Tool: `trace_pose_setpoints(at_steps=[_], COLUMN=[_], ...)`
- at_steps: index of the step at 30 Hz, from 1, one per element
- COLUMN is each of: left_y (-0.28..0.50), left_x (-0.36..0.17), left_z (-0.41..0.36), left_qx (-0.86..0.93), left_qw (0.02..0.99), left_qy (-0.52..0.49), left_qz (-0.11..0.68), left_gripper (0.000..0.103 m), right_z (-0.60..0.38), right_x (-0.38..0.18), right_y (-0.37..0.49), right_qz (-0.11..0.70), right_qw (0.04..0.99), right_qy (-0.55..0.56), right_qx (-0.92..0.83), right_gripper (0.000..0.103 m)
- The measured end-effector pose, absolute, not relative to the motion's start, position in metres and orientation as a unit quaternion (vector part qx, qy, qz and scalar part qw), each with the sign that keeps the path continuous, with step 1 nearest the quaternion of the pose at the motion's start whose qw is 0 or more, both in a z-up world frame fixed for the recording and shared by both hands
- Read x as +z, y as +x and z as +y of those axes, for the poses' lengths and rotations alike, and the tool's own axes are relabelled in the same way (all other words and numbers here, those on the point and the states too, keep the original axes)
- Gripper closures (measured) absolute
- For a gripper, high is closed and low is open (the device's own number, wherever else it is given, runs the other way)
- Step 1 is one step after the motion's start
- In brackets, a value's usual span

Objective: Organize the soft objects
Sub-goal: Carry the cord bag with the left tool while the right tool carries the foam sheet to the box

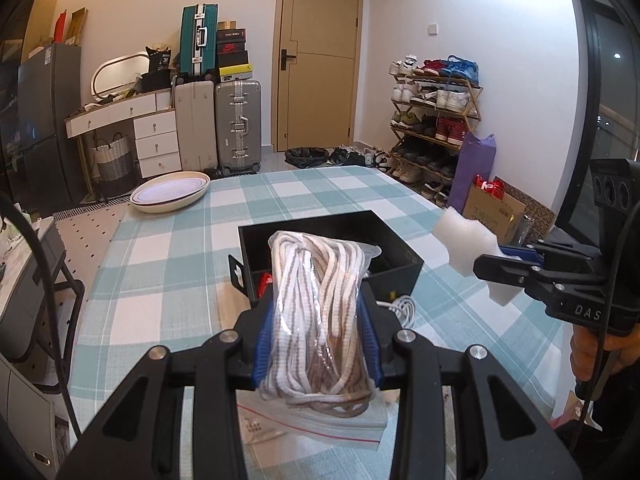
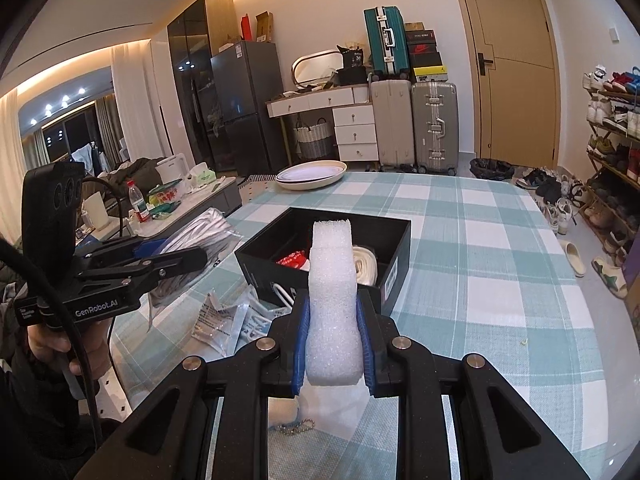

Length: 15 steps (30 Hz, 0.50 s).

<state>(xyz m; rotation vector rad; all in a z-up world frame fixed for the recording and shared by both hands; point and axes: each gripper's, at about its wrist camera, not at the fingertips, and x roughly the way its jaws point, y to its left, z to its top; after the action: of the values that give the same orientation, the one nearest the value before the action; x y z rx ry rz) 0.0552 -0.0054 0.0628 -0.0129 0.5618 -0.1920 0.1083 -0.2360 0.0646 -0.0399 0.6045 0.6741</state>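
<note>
A clear bag of white-and-brown laces (image 1: 316, 312) fills the lower centre, clamped in the left gripper (image 1: 316, 344) jaws. The right gripper (image 2: 334, 344) jaws pinch a white foam block (image 2: 332, 300). Behind both sits a black box (image 2: 340, 240) on the teal-checked worktop (image 2: 480, 280); the left gripper reads "GenRobot.AI". Suitcases (image 2: 416, 124) line the far wall.

Two wrist fisheyes: we look forward along each gripper's fingers, close above the table (image 1: 168, 248); both share the box (image 1: 384, 232) (image 2: 400, 240) and door (image 1: 320, 52) (image 2: 516, 60).
</note>
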Motion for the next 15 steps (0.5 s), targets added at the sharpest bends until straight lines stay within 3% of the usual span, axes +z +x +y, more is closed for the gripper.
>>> trace_pose_setpoints(at_steps=[15], left_y=[0.111], left_x=[0.060], left_z=[-0.009], left_qx=[-0.071], left_qw=[0.954], left_qy=[0.002], left_qz=[0.293], left_gripper=[0.067], right_z=[-0.212], right_x=[0.069], right_y=[0.155], right_qz=[0.310], right_qw=[0.894], right_qy=[-0.022], right_qx=[0.324], right_gripper=[0.081])
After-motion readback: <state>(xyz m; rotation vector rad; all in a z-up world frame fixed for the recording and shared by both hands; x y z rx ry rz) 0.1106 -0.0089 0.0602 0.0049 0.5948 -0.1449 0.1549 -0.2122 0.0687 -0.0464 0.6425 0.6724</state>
